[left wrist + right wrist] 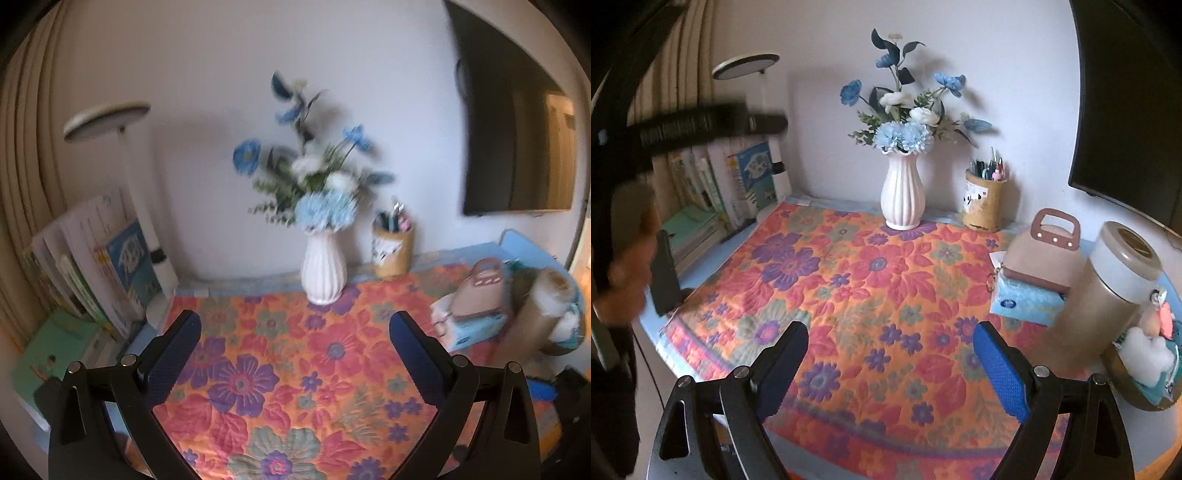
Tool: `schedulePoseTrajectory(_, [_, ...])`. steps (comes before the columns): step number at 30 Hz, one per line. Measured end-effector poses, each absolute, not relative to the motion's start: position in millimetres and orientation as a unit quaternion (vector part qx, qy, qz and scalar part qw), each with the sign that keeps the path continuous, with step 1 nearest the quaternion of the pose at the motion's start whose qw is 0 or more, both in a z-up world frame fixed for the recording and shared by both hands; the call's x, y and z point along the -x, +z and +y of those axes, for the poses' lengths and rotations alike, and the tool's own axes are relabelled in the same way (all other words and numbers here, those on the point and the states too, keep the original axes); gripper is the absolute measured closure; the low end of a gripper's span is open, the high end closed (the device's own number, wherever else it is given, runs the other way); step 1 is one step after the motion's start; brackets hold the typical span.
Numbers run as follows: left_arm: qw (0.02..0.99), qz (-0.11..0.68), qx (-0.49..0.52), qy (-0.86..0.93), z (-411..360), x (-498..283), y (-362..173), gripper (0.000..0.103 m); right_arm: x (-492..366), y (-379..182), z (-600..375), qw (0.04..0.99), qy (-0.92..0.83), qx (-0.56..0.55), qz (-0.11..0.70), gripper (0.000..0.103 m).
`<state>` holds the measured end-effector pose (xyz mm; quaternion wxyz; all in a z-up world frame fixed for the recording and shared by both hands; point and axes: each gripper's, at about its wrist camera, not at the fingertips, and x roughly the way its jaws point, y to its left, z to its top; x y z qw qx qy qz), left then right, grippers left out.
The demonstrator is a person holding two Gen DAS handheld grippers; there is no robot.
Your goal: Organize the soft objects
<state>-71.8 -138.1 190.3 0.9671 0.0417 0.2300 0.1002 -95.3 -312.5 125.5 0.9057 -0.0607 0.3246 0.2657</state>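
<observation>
**Two grippers spread wide over the flowered quilt, nothing between the fingers**

Both of your grippers hang above the floral quilt (871,288) that covers the table. Your left gripper (295,354) has its fingers spread to their widest with only quilt showing between them, at the bottom of the left wrist view. Your right gripper (890,365) also stands wide apart and grips nothing; its blue pads (1001,373) frame bare quilt at the bottom of the right wrist view.

At the far right edge of that view, low down, a round container (1145,402) holds soft things, among them a white fluffy piece (1141,354). It sits just beside a tall beige canister (1108,295). Left of the canister, a tan handled pouch (1045,258) rests on a blue tissue pack (1023,302).

Against the wall at upper centre you have a white vase (903,192) of blue flowers, with a pen holder (984,203) to its right. Books (713,184) stand at the left, where your other hand (628,254) blurs the edge
</observation>
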Motion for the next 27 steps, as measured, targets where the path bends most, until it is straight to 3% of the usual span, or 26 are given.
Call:
schedulePoseTrajectory(7, [0.95,0.283,-0.036,0.123,-118.8,46.6,125.5,0.001,47.5,108.4,-276.6,0.901,0.261,0.056,0.343,0.013])
schedulePoseTrajectory(18, [0.938,0.322,0.027,0.124,-97.6,18.3,38.5,0.001,-34.4,17.9,-266.4,0.892,0.163,0.026,0.42,0.013])
schedulePoseTrajectory(22, [0.926,0.352,0.043,0.133,-94.6,6.9,17.5,0.001,-36.1,6.1,-260.5,0.895,0.157,0.036,0.415,0.013])
schedulePoseTrajectory(27, [0.933,0.329,0.044,0.141,-93.7,12.9,22.1,0.001,-37.5,5.7,-263.5,0.901,0.147,0.031,0.407,0.013])
